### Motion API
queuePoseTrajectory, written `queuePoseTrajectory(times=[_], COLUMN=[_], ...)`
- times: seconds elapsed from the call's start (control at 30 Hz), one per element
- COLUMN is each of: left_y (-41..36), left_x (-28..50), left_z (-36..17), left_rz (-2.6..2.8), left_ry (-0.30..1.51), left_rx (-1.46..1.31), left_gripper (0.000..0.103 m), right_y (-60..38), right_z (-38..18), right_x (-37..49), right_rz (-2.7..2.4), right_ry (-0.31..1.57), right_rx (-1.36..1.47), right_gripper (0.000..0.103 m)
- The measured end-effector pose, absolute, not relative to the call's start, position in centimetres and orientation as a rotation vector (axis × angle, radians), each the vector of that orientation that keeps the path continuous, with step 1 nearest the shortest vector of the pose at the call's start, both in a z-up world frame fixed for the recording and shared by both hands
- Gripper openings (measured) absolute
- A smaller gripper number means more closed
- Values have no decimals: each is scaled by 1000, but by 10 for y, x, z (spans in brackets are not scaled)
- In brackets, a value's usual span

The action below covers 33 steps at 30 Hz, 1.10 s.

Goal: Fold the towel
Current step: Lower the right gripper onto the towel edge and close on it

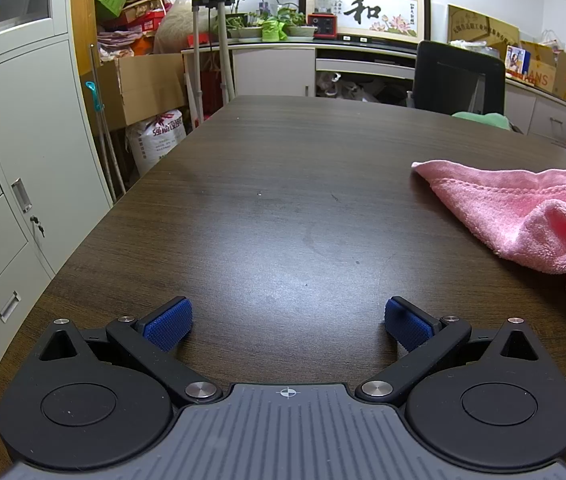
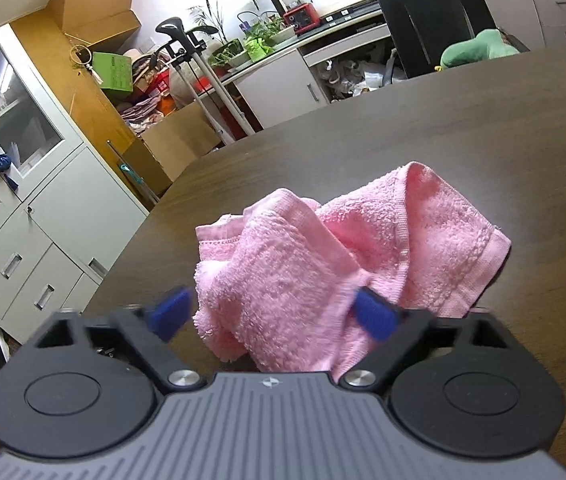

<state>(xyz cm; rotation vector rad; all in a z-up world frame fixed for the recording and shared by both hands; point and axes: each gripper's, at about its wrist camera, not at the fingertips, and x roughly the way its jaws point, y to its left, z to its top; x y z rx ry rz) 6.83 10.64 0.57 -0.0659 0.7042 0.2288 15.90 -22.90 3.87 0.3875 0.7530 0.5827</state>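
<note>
Both grippers, left gripper (image 1: 287, 326) and right gripper (image 2: 273, 314), are gaping empty; right is straddling crumpled towel (image 2: 323, 264), needing to clench a corner next

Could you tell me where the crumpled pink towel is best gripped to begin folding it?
Probably the pink towel by its flat hemmed corner on the right, approached low from that side: there the edge lies single and exposed, while the middle is bunched.

My left gripper (image 1: 287, 326) and right gripper (image 2: 271, 314) look alike: matte black linkage arms with silver round pivot screws, and jaws tipped in blue knurled pads (image 1: 167, 325). Each has a grey ribbed body (image 1: 287, 436) at 6 o'clock, marked with a small white crosshair, flanked by two black round housings with raised discs.
</note>
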Motion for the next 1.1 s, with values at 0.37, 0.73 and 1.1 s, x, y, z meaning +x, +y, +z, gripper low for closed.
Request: queuePoseTrajectory(times=[0.37,0.73,1.1], left_y=[106,106,108], left_x=[68,68,66], left_z=[6,6,6], left_rz=[228,228,213], left_ry=[704,704,703], left_rx=[-65,-65,-65], left_gripper=[103,103,103], right_y=[-248,-239,-209], right_z=[26,25,57], right_x=[161,153,93], right_rz=[585,541,680], right_ry=[753,697,522], right_rx=[492,421,230], right_gripper=[44,11,8])
